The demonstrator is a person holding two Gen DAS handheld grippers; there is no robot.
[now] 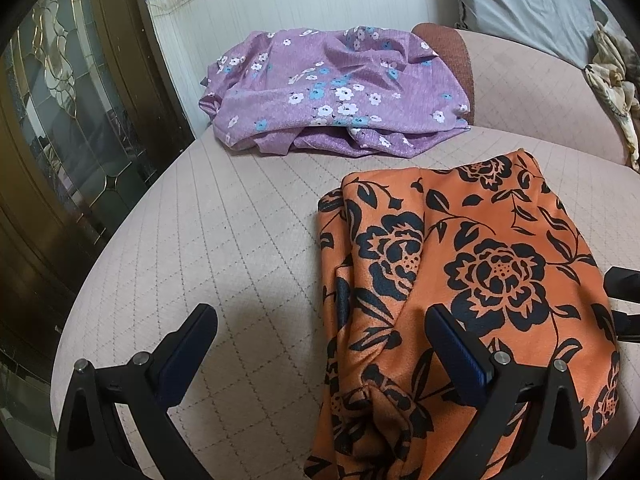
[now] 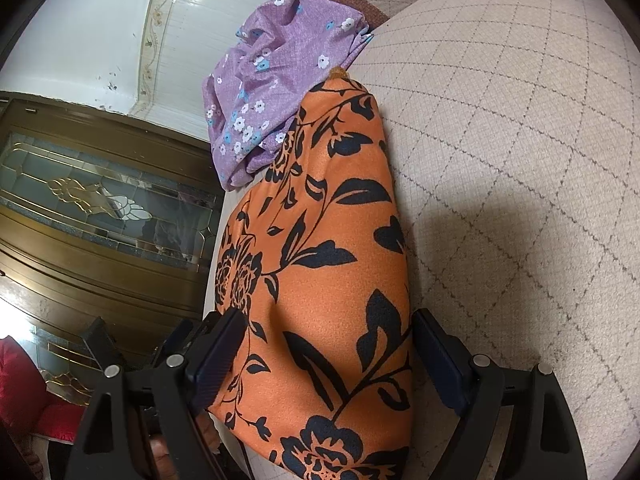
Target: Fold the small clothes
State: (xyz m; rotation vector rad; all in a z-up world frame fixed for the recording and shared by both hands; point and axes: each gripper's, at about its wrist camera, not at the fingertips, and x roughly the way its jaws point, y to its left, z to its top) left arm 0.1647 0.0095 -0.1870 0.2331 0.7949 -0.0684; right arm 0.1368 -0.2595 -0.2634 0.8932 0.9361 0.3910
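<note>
Orange floral garment folded on quilted cushion, both grippers spread wide

Orange garment [image 1: 472, 280] with black rose print lies folded in a thick bundle on the beige quilted cushion [image 1: 224, 240]. Left gripper [image 1: 320, 328] jaws wide apart, holding nothing: 1 finger over bare cushion beside the garment's left edge, the other over the orange cloth. Right gripper [image 2: 328, 344] jaws also wide, straddling the garment's near end; whether the pads touch the cloth, cannot tell. Purple flowered garment [image 1: 340, 92] sits crumpled beyond the orange garment, apart from it, near the white wall [image 1: 288, 0]. Glass-panelled wooden door [image 1: 68, 120] left of the cushion.
</note>
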